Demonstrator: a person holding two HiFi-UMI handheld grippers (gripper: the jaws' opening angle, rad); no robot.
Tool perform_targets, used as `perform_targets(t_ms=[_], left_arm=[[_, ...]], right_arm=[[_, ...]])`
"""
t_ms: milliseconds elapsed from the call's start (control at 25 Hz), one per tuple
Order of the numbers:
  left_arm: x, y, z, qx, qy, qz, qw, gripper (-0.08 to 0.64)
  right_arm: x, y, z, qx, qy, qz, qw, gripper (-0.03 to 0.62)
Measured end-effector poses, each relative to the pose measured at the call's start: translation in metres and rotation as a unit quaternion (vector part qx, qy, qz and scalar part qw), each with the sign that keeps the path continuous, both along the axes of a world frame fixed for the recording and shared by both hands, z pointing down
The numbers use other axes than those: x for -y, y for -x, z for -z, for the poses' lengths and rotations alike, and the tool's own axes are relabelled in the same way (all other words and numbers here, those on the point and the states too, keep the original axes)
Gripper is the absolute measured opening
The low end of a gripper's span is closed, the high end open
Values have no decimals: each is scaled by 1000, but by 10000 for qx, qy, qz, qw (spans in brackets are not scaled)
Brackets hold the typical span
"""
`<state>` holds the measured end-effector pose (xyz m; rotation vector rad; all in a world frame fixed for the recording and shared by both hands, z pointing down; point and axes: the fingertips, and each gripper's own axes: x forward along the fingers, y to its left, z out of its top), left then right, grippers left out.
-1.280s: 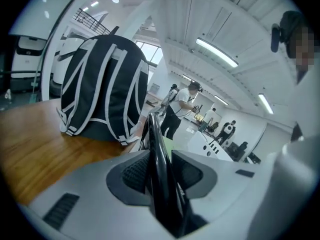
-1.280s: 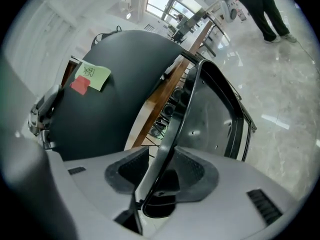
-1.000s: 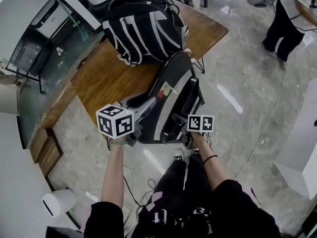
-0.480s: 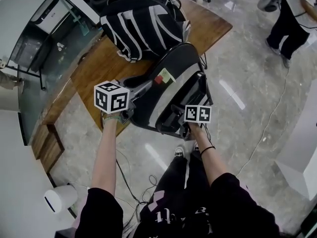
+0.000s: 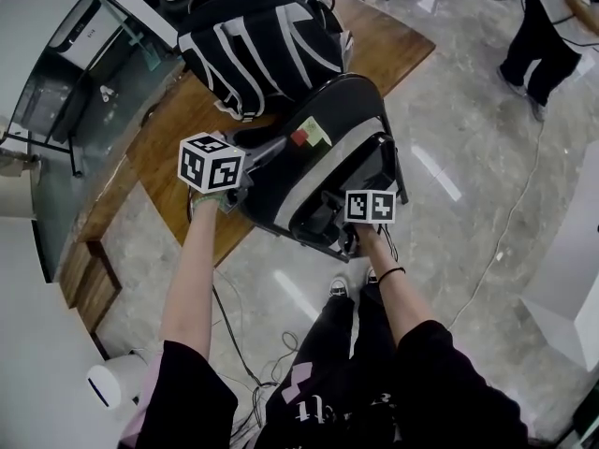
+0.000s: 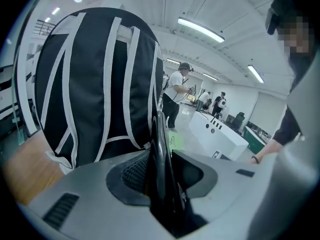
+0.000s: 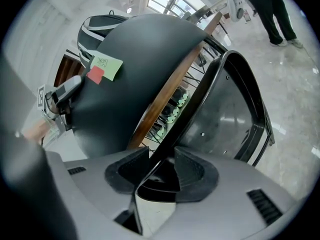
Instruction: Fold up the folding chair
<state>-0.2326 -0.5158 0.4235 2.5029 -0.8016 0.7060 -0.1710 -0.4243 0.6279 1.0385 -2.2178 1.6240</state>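
2 grippers, 1 chair: I held the folding chair (image 5: pixel 328 157) at the corner of the wooden desk (image 5: pixel 187 148), just below the striped backpack (image 5: pixel 257 45) that sat on it. The jaws of my left gripper (image 5: pixel 271 148) pinched a thin dark edge of the chair (image 6: pixel 159 149). The jaws of my right gripper (image 5: pixel 335 221) were clamped across its black frame tube (image 7: pixel 200 109), and neither grip had loosened over the last second.

What changed was the chair's place and lean. 1 second before, it hung lower in the head view, close to my knees. Since then both hands had carried it forward toward the desk and the backpack. The left gripper travelled the farther and rolled as it went, so the dark panel with the 2 sticky notes (image 5: pixel 311 137) swung round and rose. Its top edge came to overlap the desk's corner in the head view. In the right gripper view the same panel (image 7: pixel 130 69) filled the upper left, with the frame standing close beside it.

I judged that the panels lay close together, which would leave the fold nearly closed. The likely remaining work was pressing it flat and resting the chair against the desk or on the marble floor (image 5: pixel 449 213). I could not tell whether its feet touched that floor.
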Motion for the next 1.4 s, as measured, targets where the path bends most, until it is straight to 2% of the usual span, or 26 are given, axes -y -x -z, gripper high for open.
perform_targets(t_ms=[120,240,360,480,640,760,920,1040,1200,1400], left_arm=[[3,-1,-2,-182,191,-80,9996,130],[4,-1,-1,-160,105,-98,9998,130],[2,0,2,50,-276,-17,9996,133],[1,5,14,172,-861,238,9959,135],[-8,22,51,-150,-1356,824,9872,135],[-31,28,78,-340,-1497,906,9840,133],[-78,26,89,-467,-1401,935,9846,133],[-120,19,89,-793,-1230,1037,9838,133],[-185,-4,80,-1165,-919,895,9849,132],[-264,-29,57,-1246,-515,690,9885,120]], right_arm=[[2,0,-2,-42,-28,29,10000,169],[3,1,-3,17,-88,41,10000,169],[0,3,-2,-116,-192,147,9996,169],[-4,0,1,-396,-223,214,9987,169],[-15,-7,26,-158,-330,78,9993,169],[-30,-12,58,-57,-577,199,9981,169],[-62,-12,101,-126,-948,502,9942,169],[-89,-12,132,-276,-1249,531,9904,167],[-133,-14,164,-417,-1527,439,9864,161],[-190,-16,196,-234,-1668,169,9856,155]])
